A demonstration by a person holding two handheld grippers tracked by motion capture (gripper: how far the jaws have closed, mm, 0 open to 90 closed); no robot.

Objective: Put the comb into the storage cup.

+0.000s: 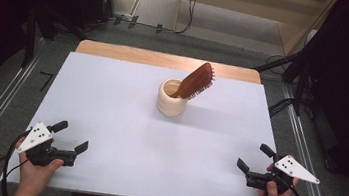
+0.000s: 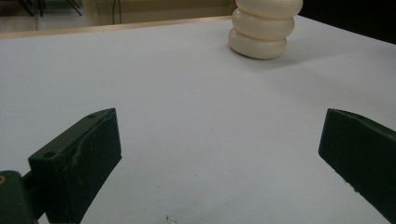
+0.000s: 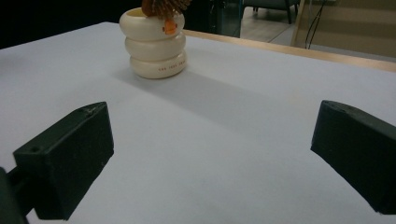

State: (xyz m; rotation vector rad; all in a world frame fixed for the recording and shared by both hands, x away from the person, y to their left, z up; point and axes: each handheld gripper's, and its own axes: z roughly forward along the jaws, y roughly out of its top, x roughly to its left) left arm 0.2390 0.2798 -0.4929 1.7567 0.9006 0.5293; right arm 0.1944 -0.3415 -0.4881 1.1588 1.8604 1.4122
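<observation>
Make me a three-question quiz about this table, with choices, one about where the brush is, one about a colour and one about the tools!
1. Where is the reddish-brown wooden hairbrush?
A. flat on the table
B. standing in the cream ribbed round holder
C. in a tool

2. What colour is the table's top sheet?
A. white
B. green
C. red

3. How is the left tool?
A. shut on the brush
B. open and holding nothing
C. shut on the holder

Answers:
1 B, the brush leans out of the holder's mouth.
2 A, the sheet is plain white over a wooden edge.
3 B, its jaws stand wide apart over bare table, as do those of the right tool.
</observation>
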